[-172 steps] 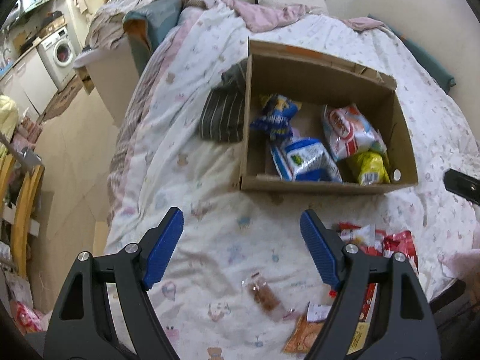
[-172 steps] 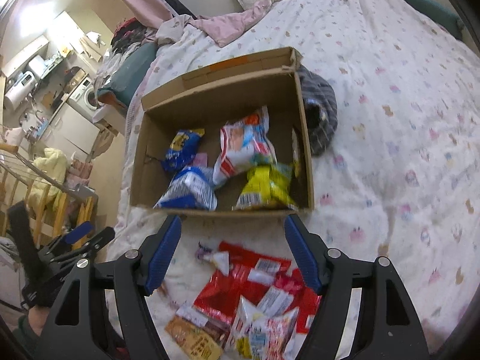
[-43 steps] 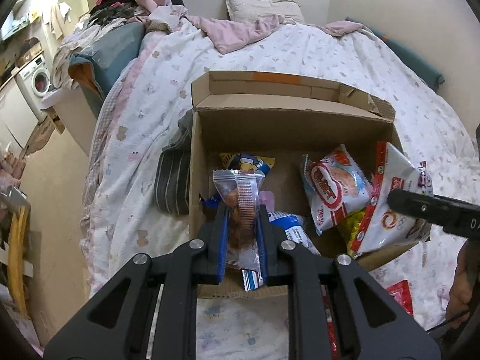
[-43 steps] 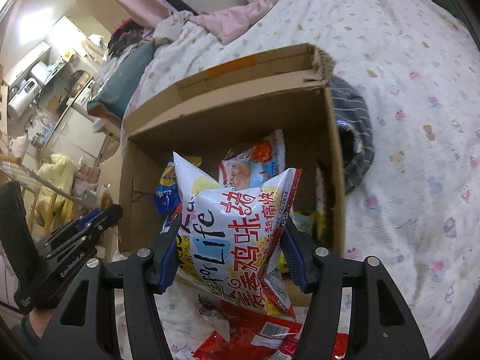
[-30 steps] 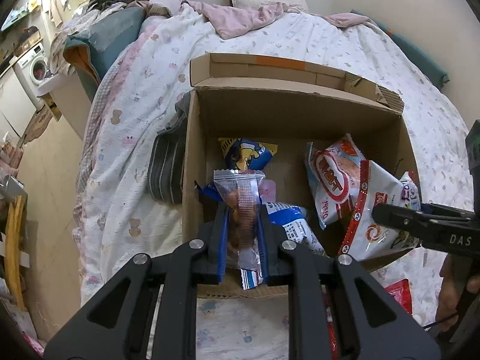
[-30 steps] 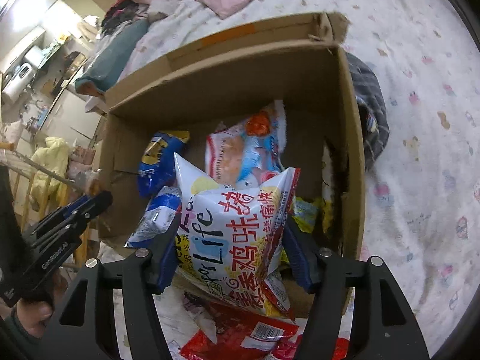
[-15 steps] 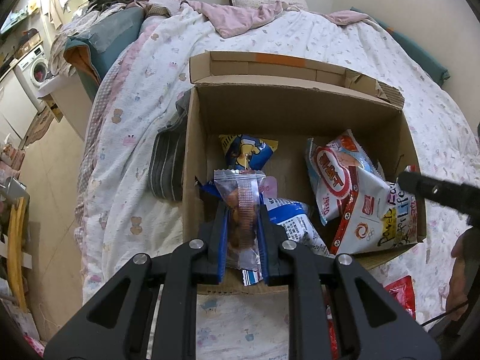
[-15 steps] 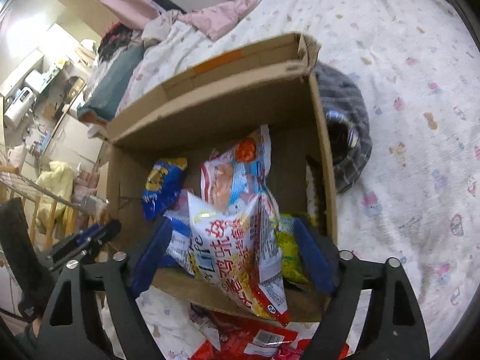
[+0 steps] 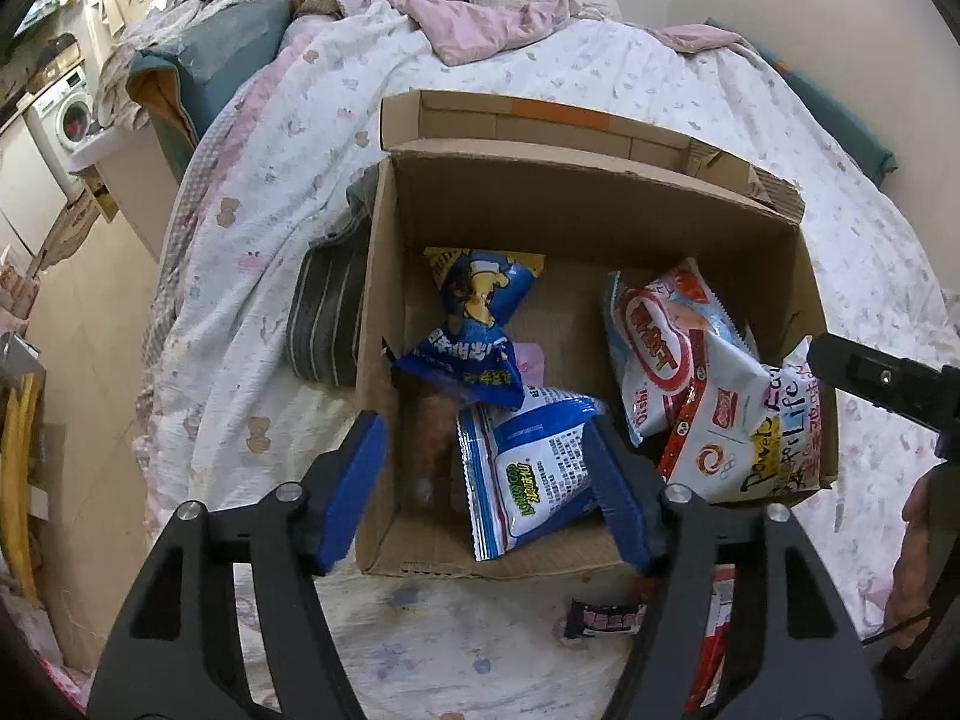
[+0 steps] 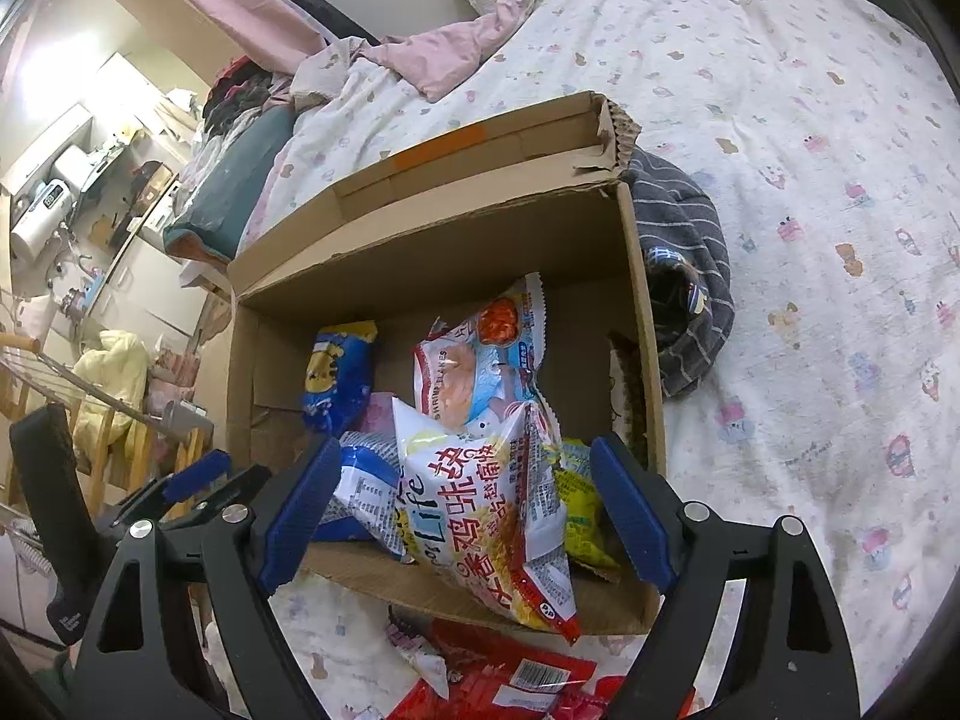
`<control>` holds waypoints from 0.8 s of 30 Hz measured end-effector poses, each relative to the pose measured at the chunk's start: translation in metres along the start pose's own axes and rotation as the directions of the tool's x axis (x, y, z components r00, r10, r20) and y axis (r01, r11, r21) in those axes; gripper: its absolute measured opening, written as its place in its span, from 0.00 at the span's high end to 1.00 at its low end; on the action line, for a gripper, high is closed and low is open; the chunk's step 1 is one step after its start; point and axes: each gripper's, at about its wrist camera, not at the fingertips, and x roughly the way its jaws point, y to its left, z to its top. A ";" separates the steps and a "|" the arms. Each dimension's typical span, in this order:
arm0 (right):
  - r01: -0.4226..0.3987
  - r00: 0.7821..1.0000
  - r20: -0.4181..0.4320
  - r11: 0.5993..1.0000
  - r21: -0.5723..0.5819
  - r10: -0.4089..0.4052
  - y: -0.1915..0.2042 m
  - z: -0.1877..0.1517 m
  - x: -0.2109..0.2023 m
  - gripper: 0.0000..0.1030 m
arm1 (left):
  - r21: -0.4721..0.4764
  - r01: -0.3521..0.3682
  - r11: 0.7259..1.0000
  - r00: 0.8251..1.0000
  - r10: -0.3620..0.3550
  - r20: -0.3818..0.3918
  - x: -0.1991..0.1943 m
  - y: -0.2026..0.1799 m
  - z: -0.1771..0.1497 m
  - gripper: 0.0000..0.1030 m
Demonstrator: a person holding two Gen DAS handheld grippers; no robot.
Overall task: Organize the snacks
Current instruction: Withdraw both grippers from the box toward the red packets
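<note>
An open cardboard box [image 9: 576, 204] stands on the bed. My left gripper [image 9: 483, 423] hangs over its near left corner, its jaws opening and gripping nothing. Below them a clear packet of brown snack [image 9: 433, 438] shows blurred inside the box, free of the pads. My right gripper [image 10: 465, 444] is open above the box's [image 10: 432, 240] front wall. A white bag with red and yellow print [image 10: 492, 516] leans over that wall between the fingers, untouched by the pads. Blue bags [image 9: 480, 300], a red-and-white bag [image 9: 654, 348] and a yellow bag [image 10: 576, 498] lie inside.
Red packets [image 10: 510, 678] and a small dark packet [image 9: 606, 621] lie on the sheet in front of the box. A grey striped cloth [image 9: 327, 312] is bunched against the box's side. The bed's edge drops to the floor [image 9: 90, 360] on the left.
The left jaws have spread and let go of the clear packet, which has dropped into the box. The right jaws widened off the white bag, now leaning on the front wall.
</note>
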 end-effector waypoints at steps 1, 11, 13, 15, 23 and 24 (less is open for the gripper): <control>0.001 1.000 0.000 1.000 0.000 -0.001 0.000 0.000 0.000 0.15 | 0.006 -0.004 1.000 1.000 0.004 0.002 -0.001 -0.001 0.000 0.37; 0.005 1.000 0.011 1.000 0.002 -0.005 0.005 -0.002 -0.013 0.15 | 0.020 -0.003 1.000 1.000 0.003 0.015 -0.006 -0.004 -0.003 0.37; 0.002 1.000 0.017 1.000 -0.001 -0.002 0.007 -0.002 -0.017 0.15 | 0.010 -0.007 1.000 1.000 0.007 0.017 -0.008 -0.002 -0.004 0.37; 0.002 1.000 0.024 1.000 -0.003 -0.002 0.010 -0.002 -0.022 0.15 | 0.002 -0.006 1.000 1.000 0.006 0.017 -0.010 0.000 -0.005 0.37; -0.013 1.000 0.005 0.999 0.035 0.012 0.014 -0.022 -0.039 0.15 | -0.019 -0.003 1.000 1.000 0.004 0.025 -0.033 0.007 -0.019 0.37; -0.015 1.000 0.003 0.999 0.037 0.015 0.014 -0.025 -0.041 0.15 | -0.023 -0.005 1.000 1.000 0.005 0.026 -0.036 0.008 -0.022 0.37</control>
